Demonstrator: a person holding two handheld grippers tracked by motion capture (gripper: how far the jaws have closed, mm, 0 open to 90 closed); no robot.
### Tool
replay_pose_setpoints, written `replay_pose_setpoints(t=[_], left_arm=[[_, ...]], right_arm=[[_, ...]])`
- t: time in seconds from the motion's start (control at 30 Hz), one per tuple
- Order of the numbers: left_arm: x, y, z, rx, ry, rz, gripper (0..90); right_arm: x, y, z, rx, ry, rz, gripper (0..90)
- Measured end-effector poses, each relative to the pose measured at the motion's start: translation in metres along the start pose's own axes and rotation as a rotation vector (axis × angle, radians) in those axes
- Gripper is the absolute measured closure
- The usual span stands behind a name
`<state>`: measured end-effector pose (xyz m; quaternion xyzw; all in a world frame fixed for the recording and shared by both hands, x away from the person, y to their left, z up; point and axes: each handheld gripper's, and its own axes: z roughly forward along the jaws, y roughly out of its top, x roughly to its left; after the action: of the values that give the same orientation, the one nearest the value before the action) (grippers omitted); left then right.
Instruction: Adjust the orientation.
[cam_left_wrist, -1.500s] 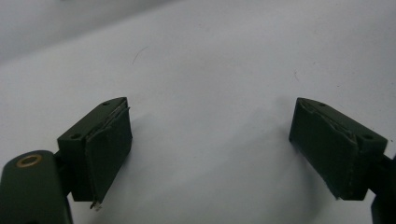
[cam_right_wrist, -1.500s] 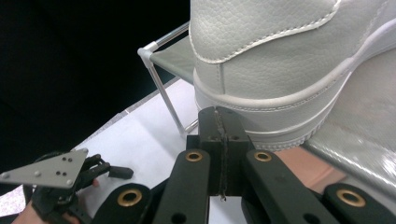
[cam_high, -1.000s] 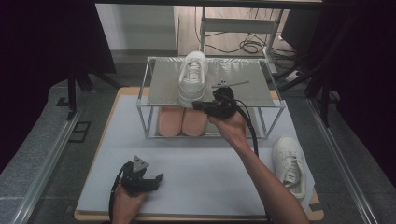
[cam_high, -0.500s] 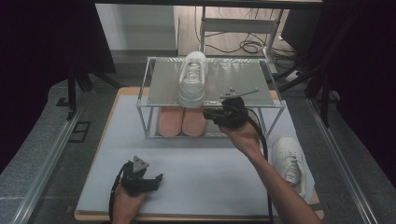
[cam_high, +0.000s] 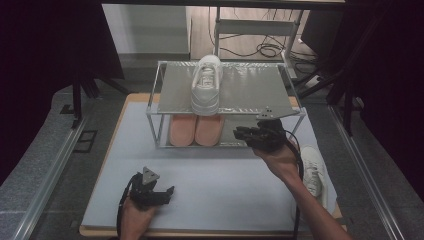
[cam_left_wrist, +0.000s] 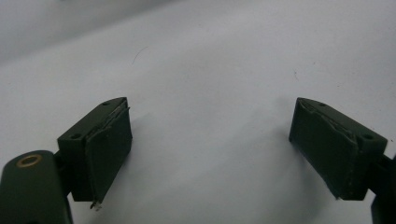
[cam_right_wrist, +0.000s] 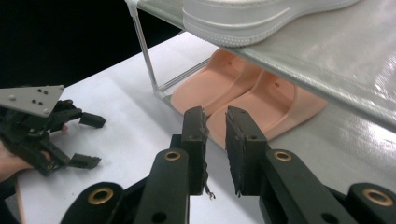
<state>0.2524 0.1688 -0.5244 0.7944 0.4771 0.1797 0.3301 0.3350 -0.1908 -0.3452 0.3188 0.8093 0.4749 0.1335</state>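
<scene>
A white shoe (cam_high: 206, 85) stands on the metal top shelf (cam_high: 250, 90) of a small rack. A pair of pink slippers (cam_high: 195, 129) lies under that shelf. A second white shoe (cam_high: 312, 170) lies on the mat at the right. My right gripper (cam_high: 240, 134) hangs in front of the rack's near right edge and points left. In the right gripper view its jaws (cam_right_wrist: 215, 116) have just been opening and stand a narrow gap apart with nothing between them; the pink slippers (cam_right_wrist: 252, 100) lie just beyond. My left gripper (cam_high: 167, 195) rests low over the mat, jaws wide open (cam_left_wrist: 210, 154) and empty.
The rack stands at the far middle of a white mat (cam_high: 225, 185) on a wooden table. Metal rails run along both sides of the table. Cables lie on the floor behind the rack. The left gripper (cam_right_wrist: 88, 140) lies to the left in the right gripper view.
My right gripper has drawn back from the white shoe on the shelf, toward the near side and to the right, past the shelf's front edge. The shoe stays on the shelf. The left hand kept still.
</scene>
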Motion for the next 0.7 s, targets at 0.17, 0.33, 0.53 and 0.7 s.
replay_pose_setpoints(t=[0.17,0.33,0.53,0.7], left_arm=[[0.000,0.000,0.000,0.002,-0.001,0.000,13.2],[0.000,0.000,0.000,0.002,-0.001,0.000,13.2],[0.000,0.000,0.000,0.002,0.000,-0.003,13.2],[0.000,0.000,0.000,0.002,0.000,-0.003,13.2]], right_arm=[[0.001,-0.010,-0.011,0.005,-0.018,0.001,76.1],[0.001,-0.024,-0.022,0.014,-0.041,0.003,76.6],[-0.002,-0.043,-0.041,0.010,-0.064,0.025,77.6],[-0.005,-0.057,-0.056,0.004,-0.087,0.039,78.3]])
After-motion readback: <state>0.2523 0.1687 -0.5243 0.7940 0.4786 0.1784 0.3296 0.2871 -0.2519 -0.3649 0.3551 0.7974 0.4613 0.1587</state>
